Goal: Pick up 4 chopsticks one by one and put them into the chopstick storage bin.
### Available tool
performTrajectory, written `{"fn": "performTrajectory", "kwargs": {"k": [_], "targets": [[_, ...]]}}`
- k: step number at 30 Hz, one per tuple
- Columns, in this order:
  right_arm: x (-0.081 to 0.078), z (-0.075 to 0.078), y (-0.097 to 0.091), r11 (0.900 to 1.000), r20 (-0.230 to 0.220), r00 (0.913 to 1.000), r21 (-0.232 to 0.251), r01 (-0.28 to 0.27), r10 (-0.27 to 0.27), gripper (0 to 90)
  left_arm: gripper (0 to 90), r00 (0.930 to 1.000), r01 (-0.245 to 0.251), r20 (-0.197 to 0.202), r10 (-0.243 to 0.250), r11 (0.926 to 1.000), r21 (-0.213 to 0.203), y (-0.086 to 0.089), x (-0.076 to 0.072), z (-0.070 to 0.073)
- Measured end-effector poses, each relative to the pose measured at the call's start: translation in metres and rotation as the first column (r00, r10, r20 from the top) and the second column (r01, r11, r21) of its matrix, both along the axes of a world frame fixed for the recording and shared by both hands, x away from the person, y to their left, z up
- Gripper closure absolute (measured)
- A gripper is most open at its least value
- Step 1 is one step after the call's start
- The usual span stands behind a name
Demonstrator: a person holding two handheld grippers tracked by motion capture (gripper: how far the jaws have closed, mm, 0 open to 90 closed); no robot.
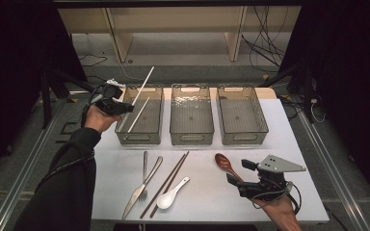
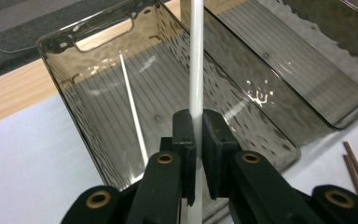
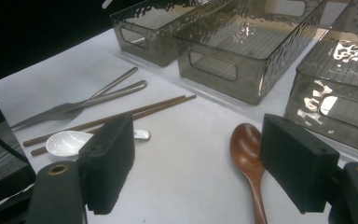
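My left gripper (image 1: 124, 107) is shut on a long white chopstick (image 1: 144, 82), which points up and away over the left clear bin (image 1: 125, 137). In the left gripper view the pads clamp this chopstick (image 2: 196, 60) above the bin (image 2: 65, 51). A second white chopstick (image 2: 133, 112) lies slanted inside that bin, also visible from above (image 1: 138, 114). My right gripper (image 1: 239, 173) hovers open near the table's front right, just beside a brown wooden spoon (image 1: 224, 163). In the right gripper view the spoon's bowl (image 3: 246, 147) lies on the table between the wide-spread jaws (image 3: 200, 158), untouched.
Two more clear bins, middle (image 1: 191, 137) and right (image 1: 243, 137), stand in a row beside the left one. On the white table (image 1: 207, 202) lie a fork (image 1: 144, 168), a knife (image 1: 142, 187), a pair of brown chopsticks (image 1: 168, 180) and a white ceramic spoon (image 1: 170, 196).
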State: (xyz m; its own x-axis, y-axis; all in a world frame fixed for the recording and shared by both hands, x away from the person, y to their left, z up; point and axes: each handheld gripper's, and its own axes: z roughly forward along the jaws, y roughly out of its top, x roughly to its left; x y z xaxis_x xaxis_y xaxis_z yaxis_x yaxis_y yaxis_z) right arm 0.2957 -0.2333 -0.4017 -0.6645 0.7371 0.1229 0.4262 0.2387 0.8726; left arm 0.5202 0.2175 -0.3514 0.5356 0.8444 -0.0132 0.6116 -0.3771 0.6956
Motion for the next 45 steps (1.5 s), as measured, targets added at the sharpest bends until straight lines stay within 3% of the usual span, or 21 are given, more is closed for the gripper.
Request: {"fn": "performTrajectory", "kwargs": {"k": [12, 25, 37, 45], "targets": [[0.0, 0.0, -0.001, 1.0, 0.0, 1.0, 0.001, -0.001, 0.001, 27.6, 83.8, 0.9996, -0.028, 0.003, 0.028, 0.9996, -0.002, 0.001, 0.014, -0.012], [0.0, 0.0, -0.001, 1.0, 0.003, 1.0, 0.001, -0.002, 0.002, 27.6, 83.7, 0.9996, -0.022, 0.019, 0.021, 0.9994, 0.028, -0.003, 0.013, -0.027], [0.0, 0.0, -0.001, 1.0, 0.002, 1.0, 0.001, 0.0, 0.0, 27.6, 83.5, 0.9997, -0.018, -0.013, 0.019, 0.997, 0.075, -0.006, 0.014, -0.041], [0.0, 0.0, -0.001, 1.0, 0.002, 1.0, 0.001, -0.001, 0.001, 27.6, 83.2, 0.999, -0.032, -0.027, 0.034, 0.9962, 0.081, -0.002, 0.014, -0.048]]}}
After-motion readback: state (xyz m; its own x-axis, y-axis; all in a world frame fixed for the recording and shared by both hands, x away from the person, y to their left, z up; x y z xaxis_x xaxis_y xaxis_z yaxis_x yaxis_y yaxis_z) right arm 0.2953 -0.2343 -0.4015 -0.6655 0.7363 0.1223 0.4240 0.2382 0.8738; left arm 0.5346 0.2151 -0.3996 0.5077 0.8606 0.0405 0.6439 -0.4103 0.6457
